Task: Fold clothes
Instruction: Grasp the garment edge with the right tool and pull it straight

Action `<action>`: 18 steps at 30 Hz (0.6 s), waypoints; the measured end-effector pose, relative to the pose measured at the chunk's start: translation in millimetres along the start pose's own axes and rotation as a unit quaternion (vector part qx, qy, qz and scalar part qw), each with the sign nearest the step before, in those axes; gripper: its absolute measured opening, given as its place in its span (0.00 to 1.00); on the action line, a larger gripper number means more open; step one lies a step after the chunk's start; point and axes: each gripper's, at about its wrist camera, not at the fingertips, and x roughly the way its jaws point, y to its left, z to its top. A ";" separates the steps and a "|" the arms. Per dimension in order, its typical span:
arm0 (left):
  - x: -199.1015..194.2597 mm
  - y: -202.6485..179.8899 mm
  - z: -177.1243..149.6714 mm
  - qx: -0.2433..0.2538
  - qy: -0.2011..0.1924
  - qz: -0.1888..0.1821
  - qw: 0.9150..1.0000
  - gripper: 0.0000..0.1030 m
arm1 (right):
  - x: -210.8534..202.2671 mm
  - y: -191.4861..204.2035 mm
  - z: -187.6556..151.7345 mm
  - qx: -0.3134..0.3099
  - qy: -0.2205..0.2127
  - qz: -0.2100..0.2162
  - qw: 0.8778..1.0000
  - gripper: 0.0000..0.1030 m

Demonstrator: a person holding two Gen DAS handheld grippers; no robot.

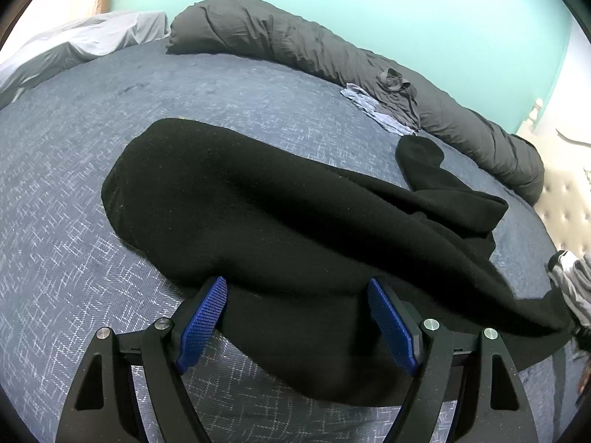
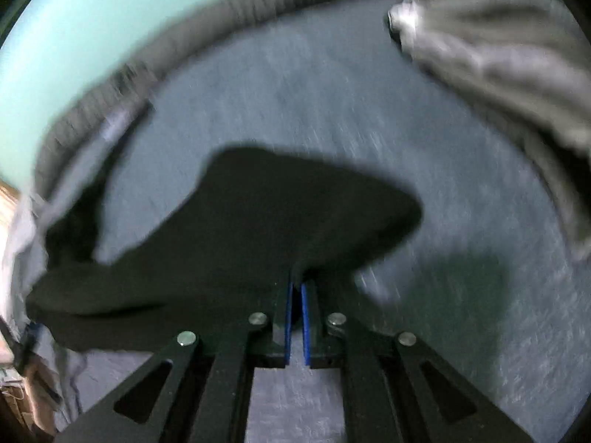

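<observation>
A black fleece-like garment, matte and fuzzy, lies spread in soft rounded folds on the bed's blue bedspread, whose weave carries a pale broken crosshatch. The left gripper hovers at its near edge with the ribbed blue-padded jaws wide apart and empty, while the right gripper has its jaws pinched together on the garment's edge in a motion-blurred view. Behind lie a long rumpled dark grey duvet roll against the turquoise wall, and a grey striped garment to the right.
</observation>
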 end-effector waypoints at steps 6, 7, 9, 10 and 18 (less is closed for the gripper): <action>0.2 1.0 0.2 -0.001 0.000 0.001 1.000 0.80 | -3.7 6.7 -4.5 -0.008 -0.013 -0.027 1.000 0.12; 0.1 1.2 0.3 -0.001 0.000 0.001 1.000 0.80 | -7.9 3.2 -4.0 0.005 -0.015 -0.031 0.999 0.15; 0.3 3.0 1.5 -0.003 0.000 0.000 1.000 0.80 | -11.0 12.1 3.1 0.009 -0.022 -0.023 0.999 0.17; 0.0 3.7 1.9 -0.005 -0.001 0.000 1.000 0.80 | -11.7 19.4 7.7 0.007 -0.026 -0.015 1.000 0.17; -0.6 5.8 3.5 -0.012 -0.005 0.003 1.000 0.80 | -17.0 77.2 44.4 -0.009 -0.057 0.043 0.997 0.45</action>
